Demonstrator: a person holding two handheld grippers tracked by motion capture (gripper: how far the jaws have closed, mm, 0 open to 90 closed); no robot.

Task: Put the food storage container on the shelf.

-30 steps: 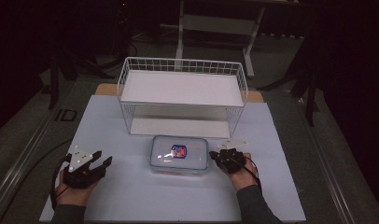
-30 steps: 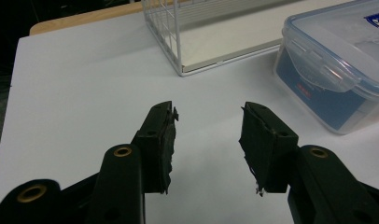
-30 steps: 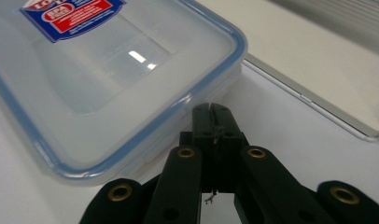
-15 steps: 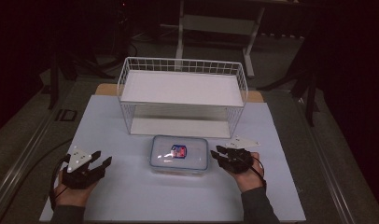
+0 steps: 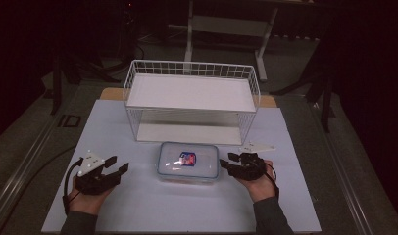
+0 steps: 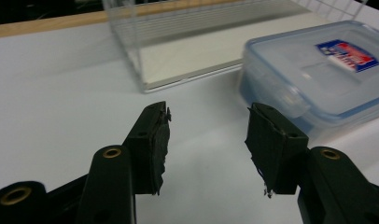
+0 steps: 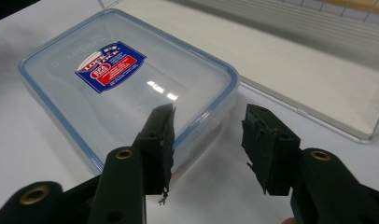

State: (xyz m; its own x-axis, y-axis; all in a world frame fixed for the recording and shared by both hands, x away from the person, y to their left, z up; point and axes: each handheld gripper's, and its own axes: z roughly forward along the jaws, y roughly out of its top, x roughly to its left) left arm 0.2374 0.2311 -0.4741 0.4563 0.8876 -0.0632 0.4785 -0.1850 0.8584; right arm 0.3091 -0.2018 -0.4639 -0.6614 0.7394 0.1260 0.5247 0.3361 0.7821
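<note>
right gripper (image 5: 232,164): jaws have just been opening, now apart, nothing between them, just beside the box (image 5: 188,161) at its right end. left gripper (image 5: 116,168): jaws likewise just opened, apart, empty, near the box's left side. box: lidded, on the table (image 5: 138,205) before the wire rack (image 5: 192,100). judgement: both readied to grasp it.

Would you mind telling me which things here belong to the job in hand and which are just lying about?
In the job:
- plastic container, lid on
- left gripper, open, jaws just opening, nothing between them
- right gripper, open, jaws just opening, beside the container

Lying about:
- white wire rack
- table
</note>
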